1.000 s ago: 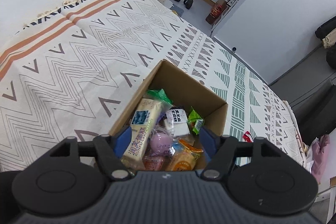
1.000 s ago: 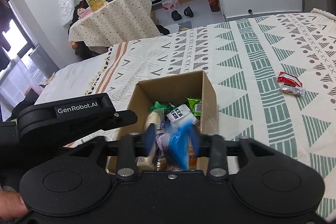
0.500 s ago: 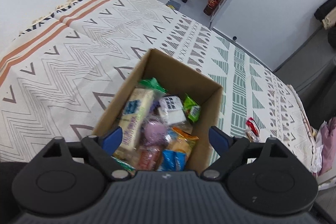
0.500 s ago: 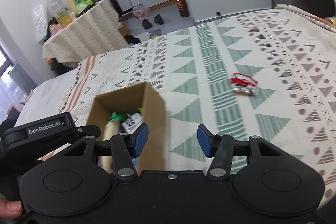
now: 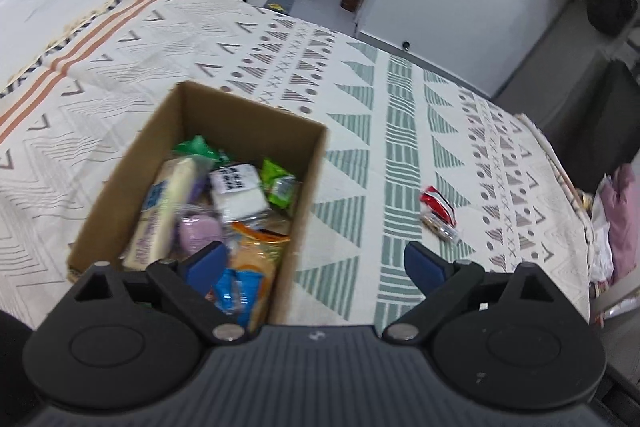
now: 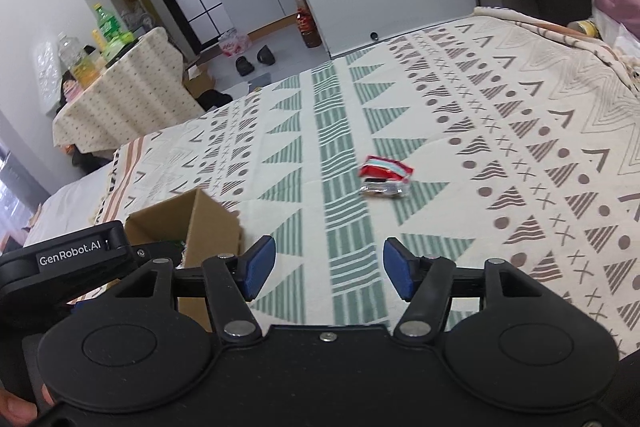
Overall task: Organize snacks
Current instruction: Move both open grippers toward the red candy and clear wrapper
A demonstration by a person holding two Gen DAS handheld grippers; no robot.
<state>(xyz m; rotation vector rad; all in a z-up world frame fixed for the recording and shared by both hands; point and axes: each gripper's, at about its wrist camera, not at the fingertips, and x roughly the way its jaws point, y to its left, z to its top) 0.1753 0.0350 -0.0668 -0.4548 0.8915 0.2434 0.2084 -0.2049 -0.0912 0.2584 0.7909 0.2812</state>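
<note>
The cardboard box (image 5: 192, 183) sits on the patterned bedspread (image 5: 360, 131), open-topped and crammed with wrapped snacks in green, white, purple, orange and blue. The left gripper (image 5: 316, 259) hangs over its near right corner, its jaws having just been opening, spread wide and empty. Ahead of the right gripper (image 6: 326, 267), whose empty jaws have also just been opening, lie a red packet (image 6: 385, 167) and a clear-wrapped snack (image 6: 383, 190), touching

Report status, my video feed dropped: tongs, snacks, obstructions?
Both tongs empty, just opened. Two snack packets loose on bedspread; box full. Path clear.
</note>
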